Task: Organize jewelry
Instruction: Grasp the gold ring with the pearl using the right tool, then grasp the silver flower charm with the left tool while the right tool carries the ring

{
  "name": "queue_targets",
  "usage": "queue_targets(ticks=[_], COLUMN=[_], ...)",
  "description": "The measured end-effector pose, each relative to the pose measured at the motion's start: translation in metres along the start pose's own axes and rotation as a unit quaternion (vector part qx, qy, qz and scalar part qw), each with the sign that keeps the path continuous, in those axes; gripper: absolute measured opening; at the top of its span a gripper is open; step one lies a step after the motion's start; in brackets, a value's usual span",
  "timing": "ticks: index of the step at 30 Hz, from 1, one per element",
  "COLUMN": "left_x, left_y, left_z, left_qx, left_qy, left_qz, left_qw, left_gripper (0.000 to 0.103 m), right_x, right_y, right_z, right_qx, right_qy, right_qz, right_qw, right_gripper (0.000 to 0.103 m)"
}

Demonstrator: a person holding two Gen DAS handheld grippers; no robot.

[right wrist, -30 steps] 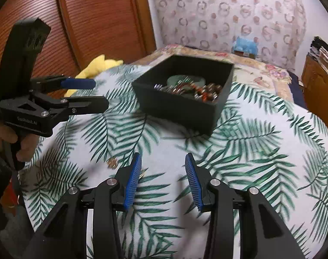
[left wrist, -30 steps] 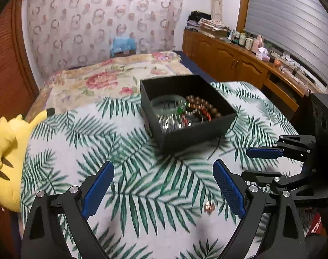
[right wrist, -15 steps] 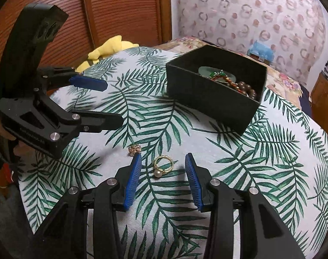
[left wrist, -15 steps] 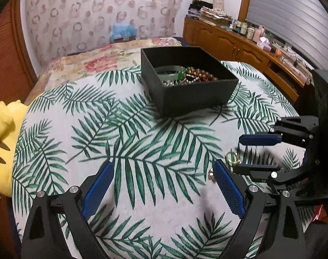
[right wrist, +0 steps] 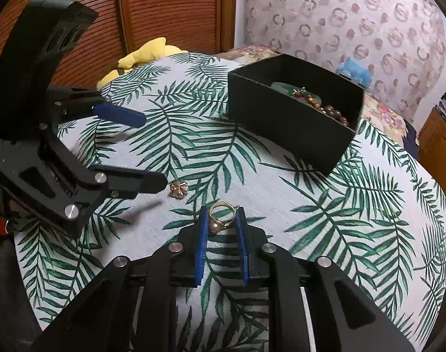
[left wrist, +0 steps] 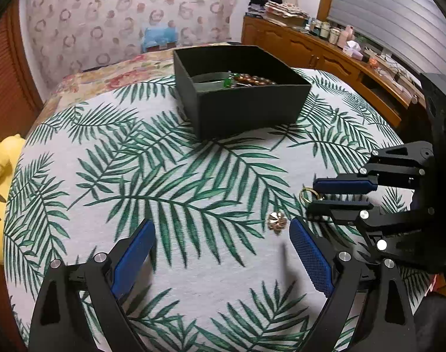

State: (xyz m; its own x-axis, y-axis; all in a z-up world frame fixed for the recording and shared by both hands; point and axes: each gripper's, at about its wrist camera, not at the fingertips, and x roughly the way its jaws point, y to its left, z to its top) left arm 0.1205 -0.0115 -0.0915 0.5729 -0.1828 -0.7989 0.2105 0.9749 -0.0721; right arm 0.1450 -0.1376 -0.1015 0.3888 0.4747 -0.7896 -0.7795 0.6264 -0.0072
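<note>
A gold ring with a pearl lies on the leaf-print tablecloth between the blue pads of my right gripper, which has closed in around it; the pads stand at its sides. In the left wrist view the ring shows partly behind the right gripper. A small gold flower earring lies just left of it, also in the left wrist view. My left gripper is open and empty, low over the cloth, with the earring near its right finger. The black box holds bracelets and beads.
The round table's cloth drops off at the edges. A yellow plush toy sits at the left edge. A bed, wooden cabinets and a wardrobe lie beyond. The box also shows in the right wrist view.
Both grippers moved down and forward toward the two small pieces. My right gripper's jaws narrowed from wide open to close around the ring. The left stayed open.
</note>
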Motion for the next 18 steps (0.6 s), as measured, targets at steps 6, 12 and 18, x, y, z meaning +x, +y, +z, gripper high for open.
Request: queue_targets(ticks=[6, 12, 18], left_x=[0.002, 0.003, 0.007], left_y=[-0.014, -0.026, -0.033], left_z=[0.002, 0.006, 0.0], left_qx=[0.017, 0.035, 0.052], left_qy=[-0.005, -0.012, -0.001], left_qz=[-0.001, 0.002, 0.002], left_qw=[0.9998, 0.9993, 0.9986], left_gripper=[0.089, 0.068, 0.038], right_x=[-0.012, -0.021, -0.022], right_y=[-0.014, -0.028, -0.036], right_z=[-0.003, -0.006, -0.01], right_qx=[0.021, 0.037, 0.046], right_qy=[-0.012, -0.019, -0.019], right_qz=[-0.007, -0.019, -0.022], right_qw=[1.0, 0.999, 0.999], right_gripper=[0.02, 0.02, 0.02])
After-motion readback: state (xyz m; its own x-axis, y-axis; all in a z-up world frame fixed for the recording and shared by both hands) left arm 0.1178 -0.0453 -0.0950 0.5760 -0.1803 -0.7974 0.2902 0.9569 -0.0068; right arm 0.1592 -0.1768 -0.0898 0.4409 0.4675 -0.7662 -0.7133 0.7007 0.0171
